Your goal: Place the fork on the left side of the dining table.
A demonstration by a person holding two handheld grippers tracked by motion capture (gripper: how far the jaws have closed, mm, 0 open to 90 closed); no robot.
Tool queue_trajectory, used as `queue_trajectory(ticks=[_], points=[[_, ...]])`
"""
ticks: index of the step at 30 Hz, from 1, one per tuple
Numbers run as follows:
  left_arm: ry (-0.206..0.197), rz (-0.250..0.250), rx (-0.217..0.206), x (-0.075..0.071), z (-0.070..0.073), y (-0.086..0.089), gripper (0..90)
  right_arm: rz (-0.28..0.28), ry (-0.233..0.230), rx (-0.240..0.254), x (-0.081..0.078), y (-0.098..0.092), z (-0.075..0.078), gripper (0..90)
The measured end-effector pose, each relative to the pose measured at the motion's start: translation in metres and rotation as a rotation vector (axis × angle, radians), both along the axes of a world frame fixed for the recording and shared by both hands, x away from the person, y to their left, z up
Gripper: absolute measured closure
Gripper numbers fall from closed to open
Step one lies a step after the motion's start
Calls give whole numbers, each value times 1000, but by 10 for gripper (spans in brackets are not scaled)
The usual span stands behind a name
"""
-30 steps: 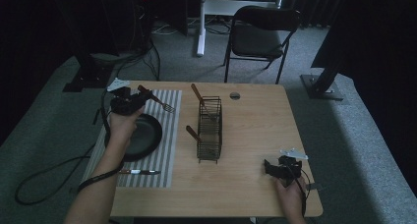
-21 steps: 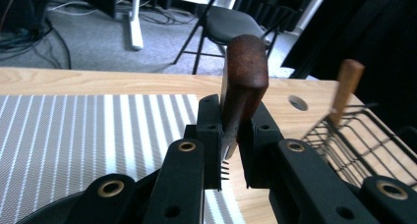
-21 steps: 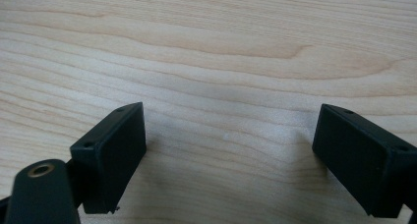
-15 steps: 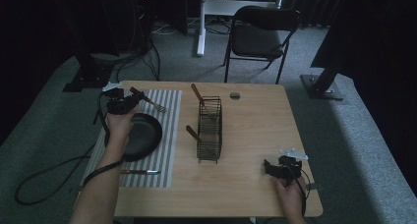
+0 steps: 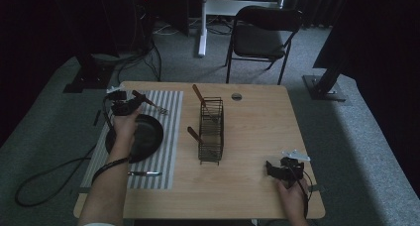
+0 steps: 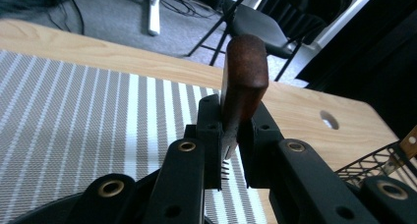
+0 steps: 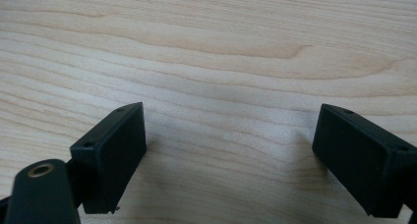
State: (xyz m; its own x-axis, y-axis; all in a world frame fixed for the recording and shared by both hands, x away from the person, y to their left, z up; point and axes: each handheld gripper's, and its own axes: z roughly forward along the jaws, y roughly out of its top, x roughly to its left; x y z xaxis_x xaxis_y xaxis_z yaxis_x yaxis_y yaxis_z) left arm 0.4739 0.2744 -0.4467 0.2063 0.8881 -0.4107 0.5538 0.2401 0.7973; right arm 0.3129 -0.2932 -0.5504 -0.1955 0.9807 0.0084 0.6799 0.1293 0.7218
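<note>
The fork is clamped between the jaws of the left gripper, its brown wooden handle standing above the pads and its tines showing below them. In the high view the fork is held over the far part of the striped mat, just beyond the black pan that lies on the mat. The right gripper is spread wide with nothing between its jaws, resting low over the bare wooden table near its right front corner. A wire rack stands at mid-table, with wooden-handled utensils in it.
</note>
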Motion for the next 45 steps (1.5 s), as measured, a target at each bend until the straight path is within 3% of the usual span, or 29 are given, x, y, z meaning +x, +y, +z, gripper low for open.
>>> queue_trajectory(ticks=[4, 10, 12, 15, 17, 19, 21, 24, 31, 40, 45], points=[[-5, 22, -19, 3, -1, 3, 803, 0, 0, 0, 0, 0, 0, 125], [21, 19, -31, 9, -4, 7, 803, 0, 0, 0, 0, 0, 0, 124], [30, 4, -58, 13, -6, 9, 803, 0, 0, 0, 0, 0, 0, 125], [40, 3, -41, 16, -9, 7, 803, 0, 0, 0, 0, 0, 0, 124], [48, 19, -66, 17, -13, 9, 803, 0, 0, 0, 0, 0, 0, 125], [45, 42, -132, 17, -17, 14, 803, 0, 0, 0, 0, 0, 0, 124], [44, 65, -148, 17, -20, 16, 803, 0, 0, 0, 0, 0, 0, 125], [50, 73, -132, 17, -24, 16, 803, 0, 0, 0, 0, 0, 0, 125], [69, 98, -143, 21, -25, 21, 799, 0, 0, 0, 0, 0, 0, 125], [147, 125, -49, 26, -32, 30, 686, 0, 0, 0, 0, 0, 0, 125], [164, 142, -91, 29, -41, 36, 603, 0, 0, 0, 0, 0, 0, 125]])
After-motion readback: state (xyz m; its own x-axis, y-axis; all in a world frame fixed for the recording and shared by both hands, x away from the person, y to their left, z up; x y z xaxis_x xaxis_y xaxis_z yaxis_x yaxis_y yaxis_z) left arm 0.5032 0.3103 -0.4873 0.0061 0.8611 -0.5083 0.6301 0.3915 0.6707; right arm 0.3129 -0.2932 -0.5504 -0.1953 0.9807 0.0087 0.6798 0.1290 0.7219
